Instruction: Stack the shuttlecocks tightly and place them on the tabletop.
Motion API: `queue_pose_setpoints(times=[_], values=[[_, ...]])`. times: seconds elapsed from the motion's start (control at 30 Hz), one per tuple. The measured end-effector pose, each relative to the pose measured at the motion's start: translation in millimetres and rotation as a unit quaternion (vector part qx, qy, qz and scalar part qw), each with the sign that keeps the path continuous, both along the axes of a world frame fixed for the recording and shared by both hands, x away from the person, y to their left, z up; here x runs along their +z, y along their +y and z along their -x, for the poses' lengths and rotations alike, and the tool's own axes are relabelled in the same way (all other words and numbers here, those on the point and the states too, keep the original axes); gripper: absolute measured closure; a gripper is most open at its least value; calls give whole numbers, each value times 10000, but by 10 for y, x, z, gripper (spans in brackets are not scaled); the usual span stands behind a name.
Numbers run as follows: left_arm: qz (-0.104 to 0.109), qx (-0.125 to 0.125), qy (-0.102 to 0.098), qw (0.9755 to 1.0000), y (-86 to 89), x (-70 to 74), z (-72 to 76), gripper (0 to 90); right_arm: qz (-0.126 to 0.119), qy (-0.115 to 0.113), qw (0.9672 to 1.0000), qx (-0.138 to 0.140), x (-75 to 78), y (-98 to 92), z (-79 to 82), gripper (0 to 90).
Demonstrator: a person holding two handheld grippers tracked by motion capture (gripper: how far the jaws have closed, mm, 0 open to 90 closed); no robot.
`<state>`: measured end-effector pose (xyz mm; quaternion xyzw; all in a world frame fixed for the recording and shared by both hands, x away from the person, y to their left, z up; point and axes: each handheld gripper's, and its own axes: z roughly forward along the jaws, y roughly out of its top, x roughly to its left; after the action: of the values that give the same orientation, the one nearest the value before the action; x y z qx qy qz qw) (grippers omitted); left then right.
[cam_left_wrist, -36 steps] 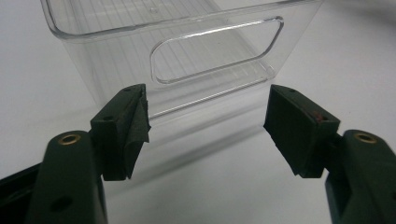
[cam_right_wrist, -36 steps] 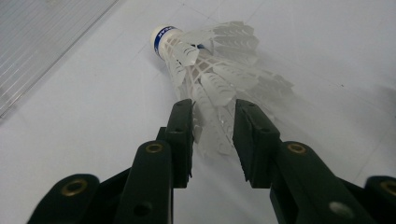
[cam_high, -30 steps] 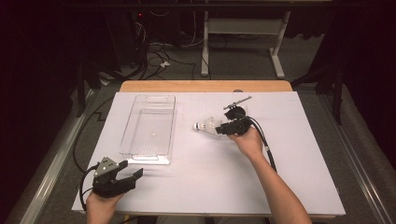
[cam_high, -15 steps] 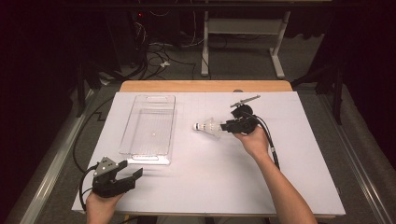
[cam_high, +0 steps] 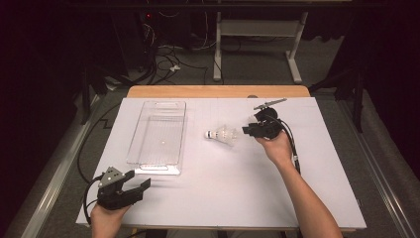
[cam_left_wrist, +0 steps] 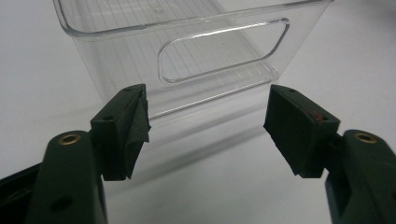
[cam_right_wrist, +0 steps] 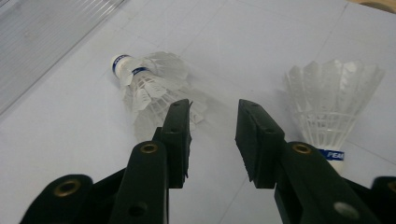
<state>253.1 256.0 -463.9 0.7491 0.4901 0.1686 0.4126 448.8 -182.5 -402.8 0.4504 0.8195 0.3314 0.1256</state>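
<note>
Since the shuttlecock (cam_right_wrist: 149, 84) at upper left is featherlight and fragile, right gripper (cam_right_wrist: 212, 140), fingers apart and empty, should pinch its cork.

Shuttlecock (cam_right_wrist: 152, 81): white feathers, matt, fine ribbing; smooth white cap with blue band. Second shuttlecock (cam_right_wrist: 334, 100): same feathers, slightly translucent. Bin (cam_left_wrist: 196, 56): clear plastic, glossy, ribbed floor. Right gripper (cam_right_wrist: 212, 126) and left gripper (cam_left_wrist: 208, 121): black matt plastic, brass-looking rivets, rough dark pads. Table (cam_high: 237, 188): matt white sheet, wood edge.
</note>
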Motion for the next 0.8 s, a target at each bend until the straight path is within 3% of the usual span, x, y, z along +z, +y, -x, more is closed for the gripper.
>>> queue_pose_setpoints(times=[0.23,0.8], values=[[-4,1,0,10000,1,0,-1,316,19,-92,9998,-189,33,-84,-37,639],[38,45,6,10000,15,-3,-5,316,88,-52,9986,-520,135,-249,-279,630]])
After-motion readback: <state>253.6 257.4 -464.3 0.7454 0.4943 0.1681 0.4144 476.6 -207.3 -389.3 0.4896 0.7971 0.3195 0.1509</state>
